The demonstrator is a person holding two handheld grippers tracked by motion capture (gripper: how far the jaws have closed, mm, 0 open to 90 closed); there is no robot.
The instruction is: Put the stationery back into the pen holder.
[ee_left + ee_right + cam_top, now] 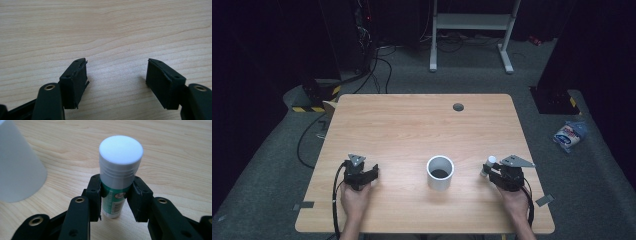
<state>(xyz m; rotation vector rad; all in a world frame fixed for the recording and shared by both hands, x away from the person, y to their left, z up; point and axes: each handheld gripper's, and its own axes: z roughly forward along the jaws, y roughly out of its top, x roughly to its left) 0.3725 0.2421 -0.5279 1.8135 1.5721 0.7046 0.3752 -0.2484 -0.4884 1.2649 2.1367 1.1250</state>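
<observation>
A small tube with a white cap and green label, like a glue stick (117, 177), stands upright between the black jaws of my right gripper (115, 195), whose pads press on its green body. From above, the glue stick (488, 164) shows at the table's right front, at the tip of the right gripper (493, 172). A white cup (440, 172) stands just to its left, and the cup (17, 167) fills the left edge of the right gripper view. My left gripper (373, 172) rests at the left front; its jaws (116, 80) stand wide apart over bare wood.
The wooden table (412, 125) has a grey cable grommet (458, 107) near its far edge. Beyond it are a white metal stand (472, 30), cables and dark equipment on the floor. A blue-white packet (569, 135) lies on the floor to the right.
</observation>
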